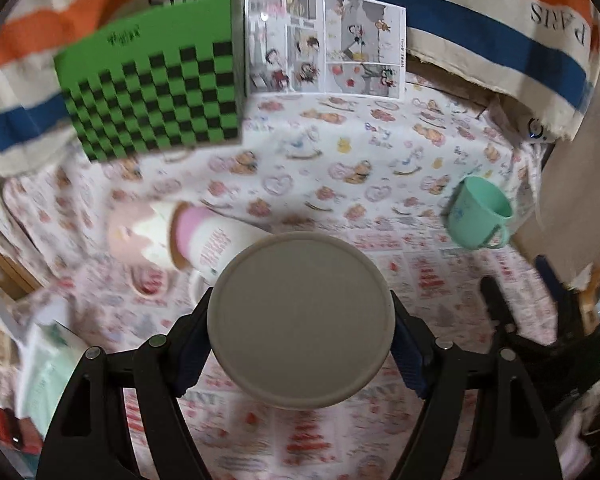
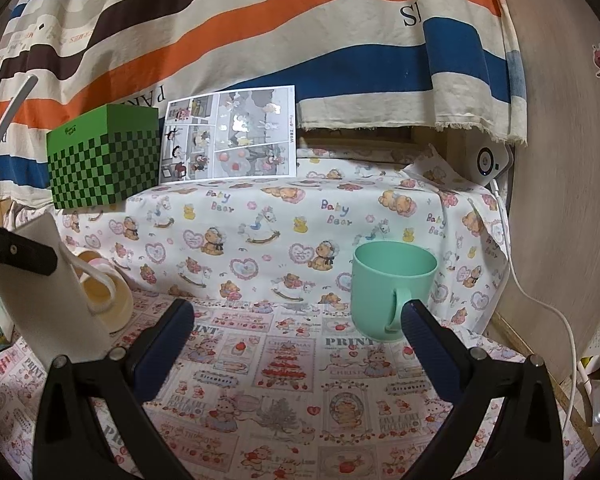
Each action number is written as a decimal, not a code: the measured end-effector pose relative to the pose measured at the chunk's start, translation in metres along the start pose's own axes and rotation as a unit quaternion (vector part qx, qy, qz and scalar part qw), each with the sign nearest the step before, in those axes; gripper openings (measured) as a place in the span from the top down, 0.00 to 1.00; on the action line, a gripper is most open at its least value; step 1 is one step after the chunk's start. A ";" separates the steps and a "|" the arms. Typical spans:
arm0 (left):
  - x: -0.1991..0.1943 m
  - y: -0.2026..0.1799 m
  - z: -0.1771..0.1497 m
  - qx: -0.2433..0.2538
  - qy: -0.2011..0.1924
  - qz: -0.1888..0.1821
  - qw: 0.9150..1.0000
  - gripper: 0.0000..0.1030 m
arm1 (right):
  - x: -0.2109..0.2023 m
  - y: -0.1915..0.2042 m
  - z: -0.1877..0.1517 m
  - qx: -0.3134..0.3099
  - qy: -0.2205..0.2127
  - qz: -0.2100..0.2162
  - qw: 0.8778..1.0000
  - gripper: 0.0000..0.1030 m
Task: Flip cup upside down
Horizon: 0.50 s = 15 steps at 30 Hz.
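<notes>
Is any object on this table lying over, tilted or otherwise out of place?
Yes. A pink-and-white printed cup lies on its side left of the white cup held in the left gripper. The mint-green plastic mug stands upright.

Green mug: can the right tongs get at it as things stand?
Probably yes. The right tongs are open and empty, the green mug stands upright just ahead by the right finger, handle toward them, nothing between.

box (image 2: 104, 156) left of comic sheet (image 2: 230, 134)
</notes>
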State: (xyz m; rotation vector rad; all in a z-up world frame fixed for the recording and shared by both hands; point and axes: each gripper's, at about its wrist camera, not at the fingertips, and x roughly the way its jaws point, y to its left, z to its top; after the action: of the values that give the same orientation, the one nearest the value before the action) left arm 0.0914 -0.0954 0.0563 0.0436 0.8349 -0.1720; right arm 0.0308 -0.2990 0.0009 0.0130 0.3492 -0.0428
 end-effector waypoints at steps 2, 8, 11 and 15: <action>0.004 0.000 -0.004 0.006 -0.004 0.009 1.000 0.26 | 0.000 0.000 0.000 0.000 0.000 -0.001 1.000 0.00; 0.020 0.007 -0.014 0.000 0.017 -0.002 1.000 0.26 | 0.000 0.001 0.000 -0.001 0.000 0.001 1.000 0.00; 0.025 0.006 -0.019 0.005 0.013 0.010 1.000 0.26 | 0.000 0.002 0.000 -0.002 0.001 0.002 1.000 0.00; 0.033 0.004 -0.022 0.008 0.019 0.003 1.000 0.26 | 0.000 0.001 0.000 -0.001 0.001 0.001 1.000 0.00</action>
State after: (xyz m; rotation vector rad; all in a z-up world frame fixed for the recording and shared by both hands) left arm 0.0977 -0.0932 0.0176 0.0647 0.8710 -0.1737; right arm 0.0308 -0.2976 0.0011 0.0106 0.3522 -0.0410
